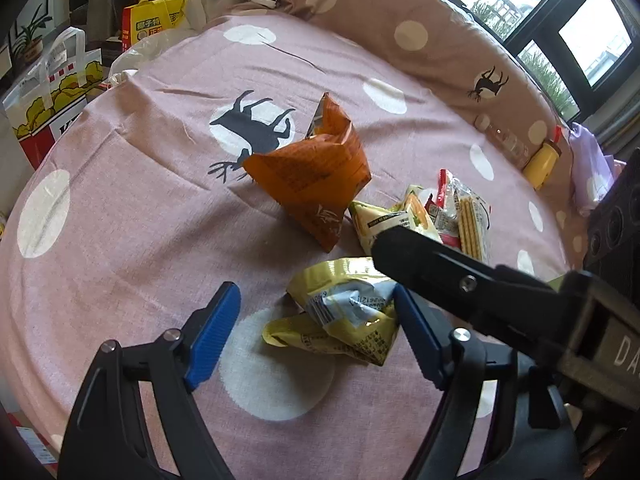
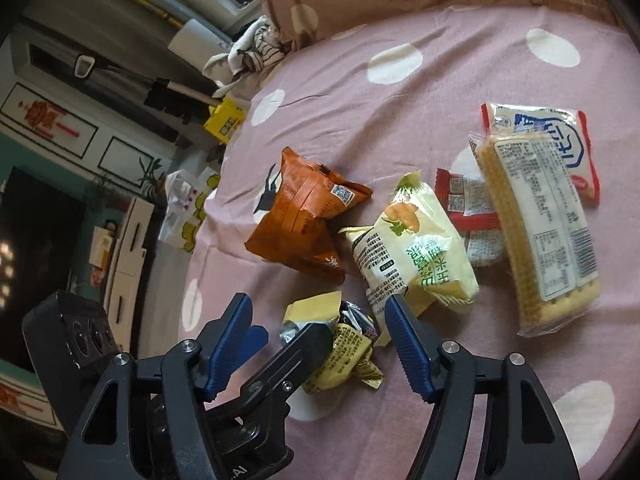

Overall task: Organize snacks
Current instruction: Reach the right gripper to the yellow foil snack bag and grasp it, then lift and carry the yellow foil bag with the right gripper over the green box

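Left gripper (image 1: 316, 334) angled down at the bedsheet (image 1: 120, 220), jaws apart around a crumpled yellow wrapper (image 1: 344, 320), right pad touching it, left pad clear. Right gripper (image 2: 320, 344) crossing from the side, jaws apart over the same wrapper, not pressing. Beyond: orange packet (image 1: 312, 176) upright, peak up; pale yellow packet (image 2: 416, 248); cracker pack (image 2: 540, 232) long axis running away. Open sheet to the left, pillow (image 1: 400, 20) at the far edge

Bed sheet (image 1: 140, 200): matt woven cloth, lightly creased. Orange snack packet (image 1: 312, 176): crinkled plastic film, dull sheen. Crumpled yellow wrapper (image 1: 344, 320): glossy foil-lined film. Biscuit pack (image 2: 540, 232): clear glossy plastic. Left claw (image 1: 316, 336): ribbed blue pads (image 1: 212, 340), matt black plastic arms.
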